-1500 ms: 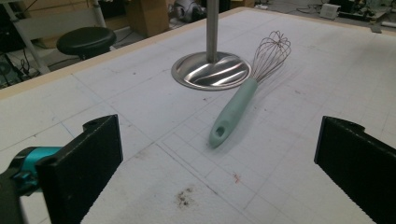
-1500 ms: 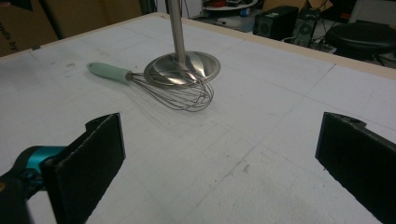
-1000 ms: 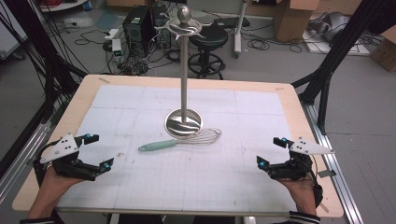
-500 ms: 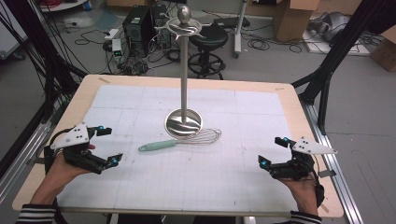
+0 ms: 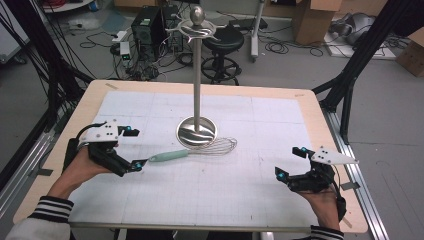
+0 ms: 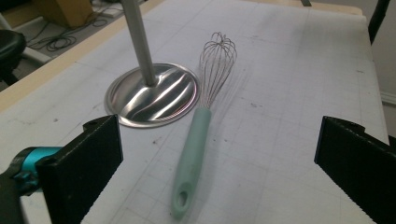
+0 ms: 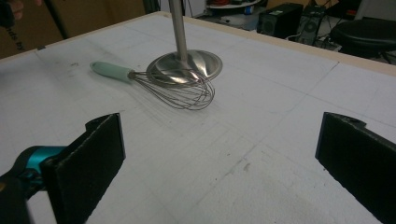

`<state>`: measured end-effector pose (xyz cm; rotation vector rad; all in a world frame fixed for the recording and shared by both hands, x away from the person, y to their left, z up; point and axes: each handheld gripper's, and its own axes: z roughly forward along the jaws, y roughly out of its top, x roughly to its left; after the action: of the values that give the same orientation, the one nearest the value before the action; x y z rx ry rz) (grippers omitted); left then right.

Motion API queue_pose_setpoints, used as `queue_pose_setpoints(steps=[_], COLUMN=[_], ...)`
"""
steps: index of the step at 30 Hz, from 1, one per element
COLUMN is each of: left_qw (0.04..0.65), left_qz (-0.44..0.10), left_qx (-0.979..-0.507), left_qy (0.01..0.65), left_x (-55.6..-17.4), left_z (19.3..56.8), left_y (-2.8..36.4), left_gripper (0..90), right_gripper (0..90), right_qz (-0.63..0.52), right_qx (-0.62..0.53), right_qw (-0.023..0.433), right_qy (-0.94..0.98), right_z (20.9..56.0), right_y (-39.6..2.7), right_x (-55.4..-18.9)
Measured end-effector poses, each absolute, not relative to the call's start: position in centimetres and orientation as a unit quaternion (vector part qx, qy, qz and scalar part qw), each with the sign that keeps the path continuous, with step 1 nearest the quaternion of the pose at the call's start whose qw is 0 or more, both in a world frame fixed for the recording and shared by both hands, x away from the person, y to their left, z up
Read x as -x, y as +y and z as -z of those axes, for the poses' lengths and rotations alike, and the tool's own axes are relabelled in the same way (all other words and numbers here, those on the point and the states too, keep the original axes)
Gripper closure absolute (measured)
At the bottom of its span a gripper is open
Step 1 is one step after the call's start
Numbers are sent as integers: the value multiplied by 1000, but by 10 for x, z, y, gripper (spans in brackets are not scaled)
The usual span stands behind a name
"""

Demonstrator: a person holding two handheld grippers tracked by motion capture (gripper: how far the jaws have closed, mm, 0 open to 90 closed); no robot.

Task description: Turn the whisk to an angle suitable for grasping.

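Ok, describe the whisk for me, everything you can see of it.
The whisk lies flat on the white gridded mat, in front of the steel stand's round base. It has a pale mint-green handle, smooth like plastic or silicone, with a hanging hole at its end, and a balloon head of thin metal wires. The wires run close beside the base's rim; contact can't be judged. The handle end points toward the left gripper, whose jaws stand open, short of it.
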<state>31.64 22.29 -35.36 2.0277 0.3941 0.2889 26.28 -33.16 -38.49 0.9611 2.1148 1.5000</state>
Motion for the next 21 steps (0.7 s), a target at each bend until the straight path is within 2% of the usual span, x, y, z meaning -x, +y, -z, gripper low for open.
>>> queue_pose_setpoints(steps=[11, 21], left_qw=[432, 404], left_qz=[-100, -89], left_qx=[-888, -902], left_qy=[126, 126], left_x=[-343, -358], left_z=[354, 368], left_y=[178, 156], left_gripper=[17, 17], right_gripper=[5, 5], right_qz=[-533, -535], right_qx=[-340, -337], right_qw=[183, 181], right_qy=[753, 753], right_z=[386, 384], right_y=[-331, -330], right_x=[-263, -262])
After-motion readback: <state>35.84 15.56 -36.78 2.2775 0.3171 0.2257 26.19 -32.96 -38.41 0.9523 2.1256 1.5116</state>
